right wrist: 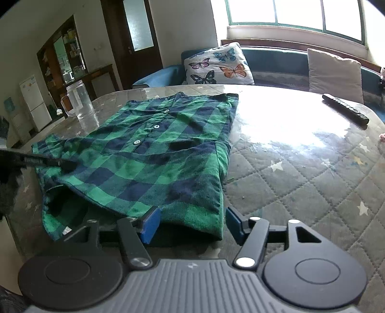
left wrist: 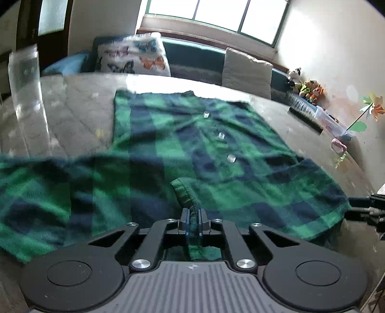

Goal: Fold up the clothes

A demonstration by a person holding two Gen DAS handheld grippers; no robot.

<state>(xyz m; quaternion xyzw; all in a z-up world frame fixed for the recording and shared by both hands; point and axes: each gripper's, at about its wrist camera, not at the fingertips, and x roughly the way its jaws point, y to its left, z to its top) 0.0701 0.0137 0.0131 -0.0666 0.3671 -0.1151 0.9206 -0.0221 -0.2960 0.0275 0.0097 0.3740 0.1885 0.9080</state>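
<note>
Green-and-navy checked button shirt [right wrist: 154, 154] lies flat on our quilted, glass-topped table [right wrist: 300, 173]. Our left gripper [left wrist: 192, 221] pinches its hem; our right gripper [right wrist: 190, 222] gapes, hem corner between unpressed pads. Clear plastic jug [right wrist: 80, 106] looks empty.

Both views sit low and close over the quilted counter [right wrist: 300, 173], tilted downward, facing the window [right wrist: 298, 14] and sofa. The left wrist view looks along the left claw [left wrist: 192, 222] from the plaid shirt [left wrist: 216, 134] near edge; the right wrist view looks along the right claw [right wrist: 191, 222] from its near corner. Both share shirt, butterfly cushion [right wrist: 217, 63] and window.
</note>
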